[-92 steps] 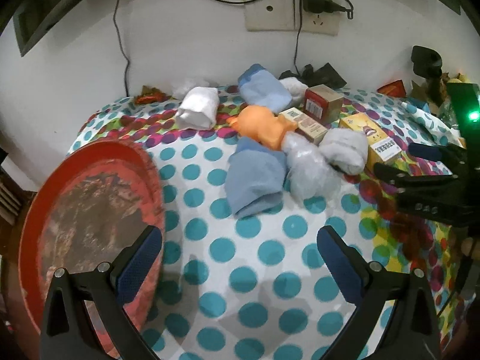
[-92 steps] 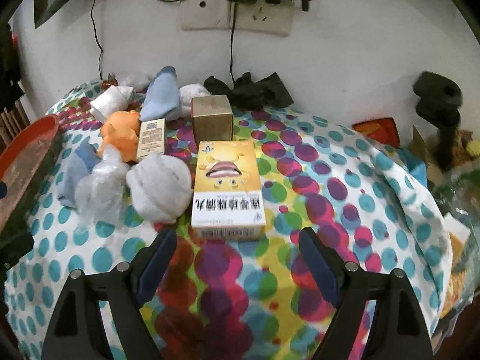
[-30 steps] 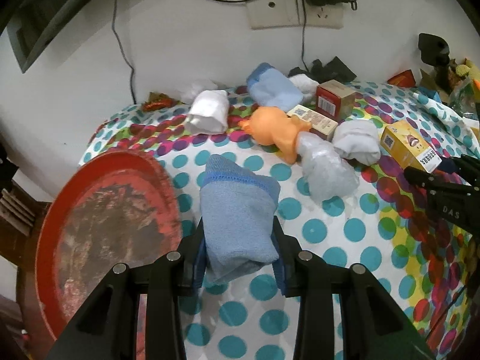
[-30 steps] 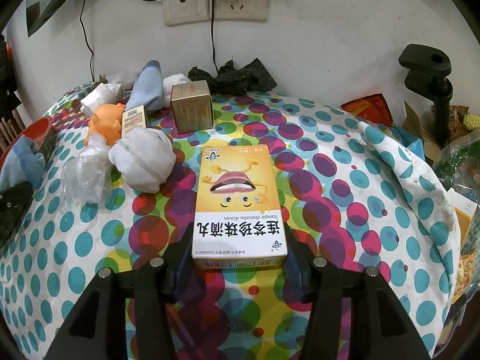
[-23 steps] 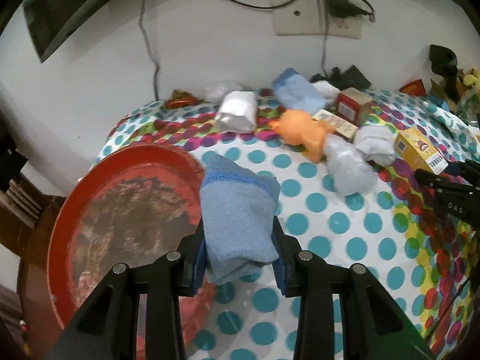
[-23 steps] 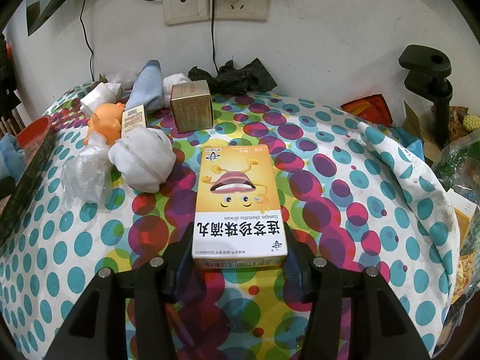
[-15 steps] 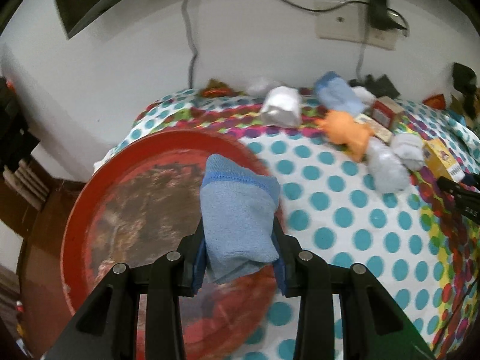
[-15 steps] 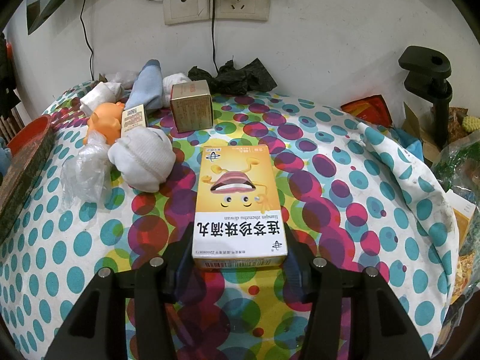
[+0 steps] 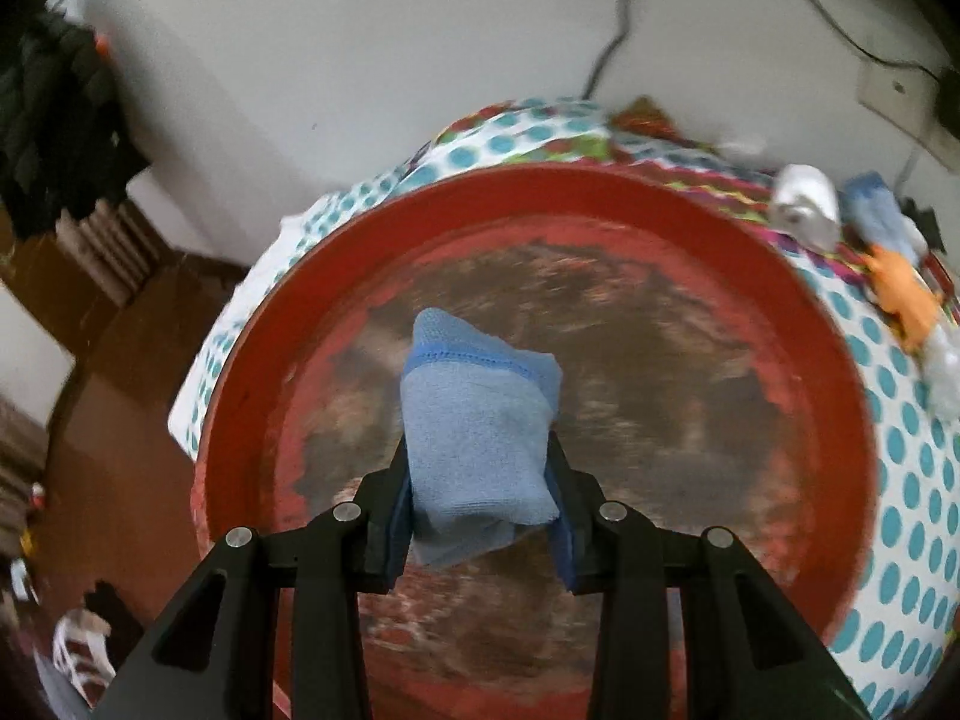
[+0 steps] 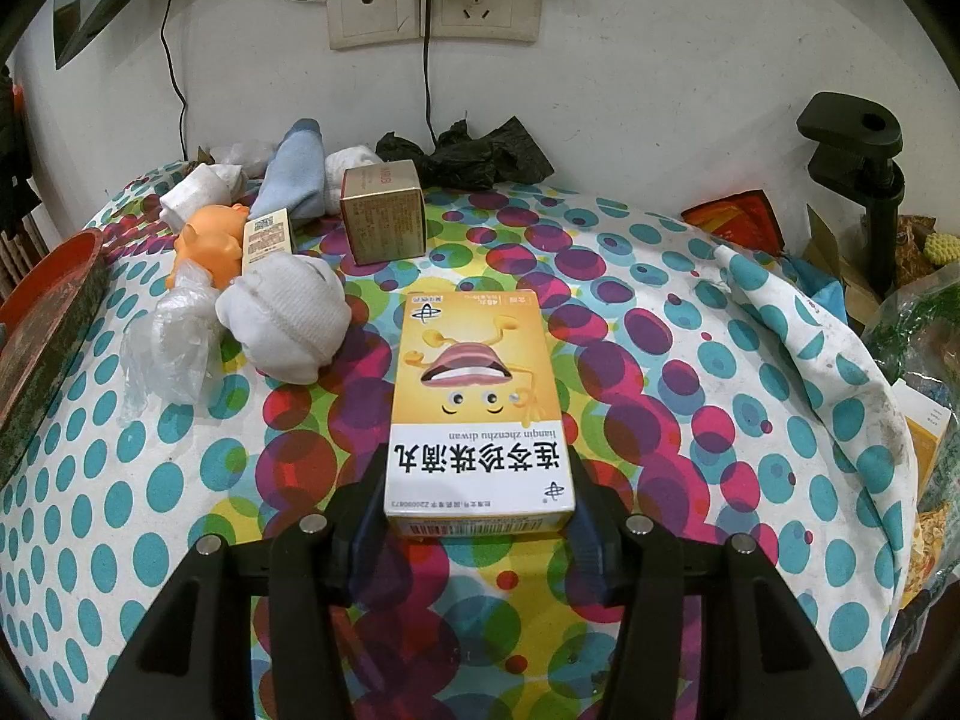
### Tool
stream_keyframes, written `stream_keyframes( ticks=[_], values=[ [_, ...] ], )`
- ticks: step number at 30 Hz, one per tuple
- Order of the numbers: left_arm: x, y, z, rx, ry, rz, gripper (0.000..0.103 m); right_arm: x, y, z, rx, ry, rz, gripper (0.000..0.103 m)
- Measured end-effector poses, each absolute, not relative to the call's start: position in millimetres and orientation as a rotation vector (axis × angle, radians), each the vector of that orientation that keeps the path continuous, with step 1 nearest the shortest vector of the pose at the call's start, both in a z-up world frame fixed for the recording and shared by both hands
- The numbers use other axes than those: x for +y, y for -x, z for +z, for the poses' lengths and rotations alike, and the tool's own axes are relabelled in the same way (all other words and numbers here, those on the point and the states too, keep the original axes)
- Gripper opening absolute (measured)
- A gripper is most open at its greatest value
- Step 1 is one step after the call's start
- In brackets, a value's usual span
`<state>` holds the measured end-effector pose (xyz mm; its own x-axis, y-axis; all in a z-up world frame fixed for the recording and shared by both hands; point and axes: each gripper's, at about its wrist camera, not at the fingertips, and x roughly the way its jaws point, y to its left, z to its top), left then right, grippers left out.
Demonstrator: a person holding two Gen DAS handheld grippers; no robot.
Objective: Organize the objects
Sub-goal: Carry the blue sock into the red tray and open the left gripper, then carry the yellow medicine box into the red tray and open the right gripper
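In the left wrist view my left gripper point(image 9: 480, 510) is shut on a folded light-blue sock point(image 9: 477, 420), which hangs over the middle of a round red tray point(image 9: 828, 324) with a worn brown floor. My right gripper point(image 10: 477, 510) is shut on a yellow medicine box point(image 10: 477, 402) with a cartoon mouth, its far end over the dotted tablecloth point(image 10: 690, 420). The tray's rim point(image 10: 54, 300) shows at the left edge of the right wrist view.
On the cloth lie a white sock ball point(image 10: 288, 315), a clear plastic bag point(image 10: 168, 342), an orange toy point(image 10: 210, 240), a small narrow box point(image 10: 267, 237), a gold carton point(image 10: 384, 216), another blue sock point(image 10: 294, 171) and a black bag point(image 10: 480, 150). A black clamp point(image 10: 858, 180) stands far right. Beyond the tray lies brown floor point(image 9: 120, 390).
My left gripper has carried the blue sock leftward from above the cloth to above the red tray and rolled somewhat. The right gripper and its yellow box have stayed still.
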<state>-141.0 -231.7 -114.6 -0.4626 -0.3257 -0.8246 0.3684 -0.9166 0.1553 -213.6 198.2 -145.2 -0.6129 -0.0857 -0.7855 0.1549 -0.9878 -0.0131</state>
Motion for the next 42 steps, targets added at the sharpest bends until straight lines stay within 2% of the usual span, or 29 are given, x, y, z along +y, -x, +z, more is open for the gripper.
stream_keyframes(
  ticks=[10, 12, 18, 20, 22, 27, 33, 39, 42],
  values=[
    [-280.4, 138.8, -126.8, 0.146, -1.359, -2.316, 0.039, 198.0, 213.6, -145.2, 0.12, -1.311, -2.705, 0.054],
    [-285.3, 138.5, -128.9, 0.162, -1.368, -2.321, 0.042, 197.6, 213.6, -145.3, 0.121, -1.311, -2.706, 0.054],
    [-283.5, 124.2, -118.4, 0.142, -1.315, -2.357, 0.062, 197.8, 213.6, -145.3, 0.121, -1.312, -2.706, 0.054],
    [-278.9, 117.9, -112.2, 0.119, -1.273, -2.37, 0.072, 198.0, 213.6, -145.3, 0.121, -1.312, -2.706, 0.054],
    [-277.2, 113.3, -108.9, 0.124, -1.249, -2.388, 0.077, 197.8, 213.5, -145.2, 0.122, -1.312, -2.707, 0.054],
    [-271.6, 104.3, -108.5, 0.125, -1.219, -2.402, 0.078, 197.9, 213.7, -145.3, 0.125, -1.312, -2.708, 0.054],
    [-270.7, 87.4, -108.5, 0.218, -1.156, -2.394, 0.08, 200.2, 214.3, -145.1, 0.125, -1.311, -2.709, 0.053],
    [-260.6, 76.9, -102.8, 0.195, -1.088, -2.435, 0.087, 200.6, 213.5, -143.9, 0.135, -1.321, -2.737, 0.052],
    [-248.8, 79.6, -104.4, 0.083, -1.103, -2.444, 0.089, 202.2, 206.6, -142.6, 0.12, -1.338, -2.764, 0.052]
  ],
)
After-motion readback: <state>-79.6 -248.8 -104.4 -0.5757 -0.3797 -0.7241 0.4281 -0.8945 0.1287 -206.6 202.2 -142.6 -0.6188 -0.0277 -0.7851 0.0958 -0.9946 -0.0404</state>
